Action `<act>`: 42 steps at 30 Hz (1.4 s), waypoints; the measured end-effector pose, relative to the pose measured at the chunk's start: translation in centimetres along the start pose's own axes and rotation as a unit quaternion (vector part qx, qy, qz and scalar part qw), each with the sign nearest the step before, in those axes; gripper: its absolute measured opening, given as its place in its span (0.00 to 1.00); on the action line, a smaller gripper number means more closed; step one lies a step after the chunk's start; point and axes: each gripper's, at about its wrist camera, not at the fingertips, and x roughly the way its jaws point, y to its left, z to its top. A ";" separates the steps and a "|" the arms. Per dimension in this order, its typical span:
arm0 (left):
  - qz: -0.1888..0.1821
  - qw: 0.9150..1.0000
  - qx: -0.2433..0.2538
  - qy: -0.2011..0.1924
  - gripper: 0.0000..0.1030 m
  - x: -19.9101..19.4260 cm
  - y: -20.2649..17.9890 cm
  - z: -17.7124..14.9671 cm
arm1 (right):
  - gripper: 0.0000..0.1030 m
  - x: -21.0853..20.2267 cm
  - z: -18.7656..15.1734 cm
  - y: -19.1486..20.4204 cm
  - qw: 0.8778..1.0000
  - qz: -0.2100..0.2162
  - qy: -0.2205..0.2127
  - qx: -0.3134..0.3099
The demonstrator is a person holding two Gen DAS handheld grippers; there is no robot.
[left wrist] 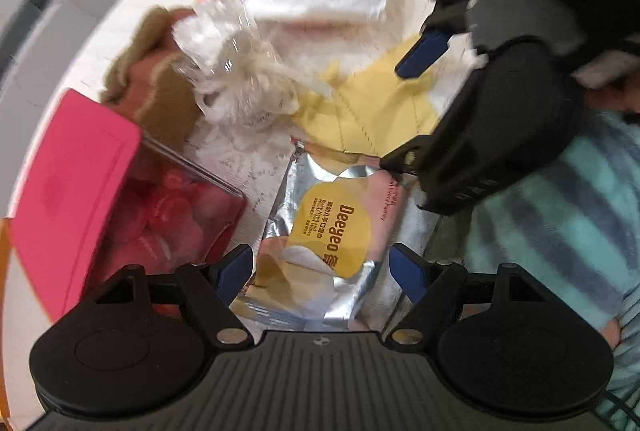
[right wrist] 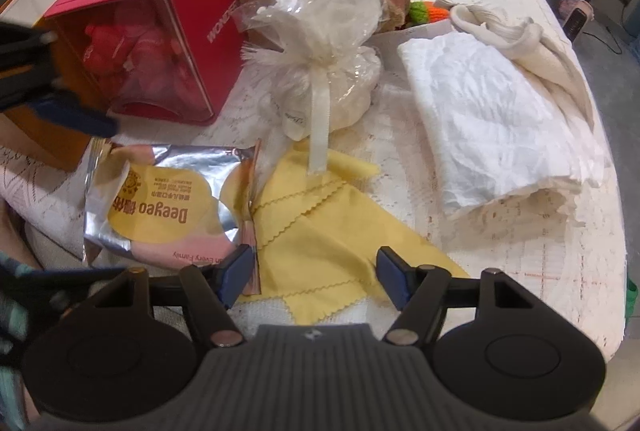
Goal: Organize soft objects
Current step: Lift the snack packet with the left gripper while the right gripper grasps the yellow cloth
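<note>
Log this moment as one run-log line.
left gripper: open, over wipes packet | right gripper: open, over yellow cloth | nothing held | white towel untouched

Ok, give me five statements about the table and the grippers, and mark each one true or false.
1. The wipes packet lies partly on the yellow cloth. True.
2. The red box holds blue items. False: its clear side shows red ones.
3. The left gripper is shut on the wipes packet. False: its jaws stand open on either side of the packet, with no pad pressing on it.
4. The clear bag is tied with a pale ribbon. True.
5. The right gripper holds the white towel. False: it is open above the yellow cloth, and the towel lies apart from it.
</note>
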 end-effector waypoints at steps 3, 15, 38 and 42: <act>-0.007 1.000 0.019 0.019 0.90 1.2 0.4 0.8 | 0.69 0.3 0.0 -0.2 1.000 0.007 0.004 -0.002; -0.022 0.994 0.085 0.067 0.88 3.8 -0.3 1.5 | 0.85 1.3 1.9 -2.0 0.999 0.030 0.021 -0.006; 0.020 0.992 -0.076 0.102 0.59 1.3 1.9 -2.8 | 0.82 2.7 3.1 -1.9 0.999 0.004 0.004 -0.047; 0.014 0.991 -0.083 0.102 0.59 1.8 2.6 -2.6 | 0.70 2.4 2.9 -1.6 0.999 0.012 -0.001 -0.053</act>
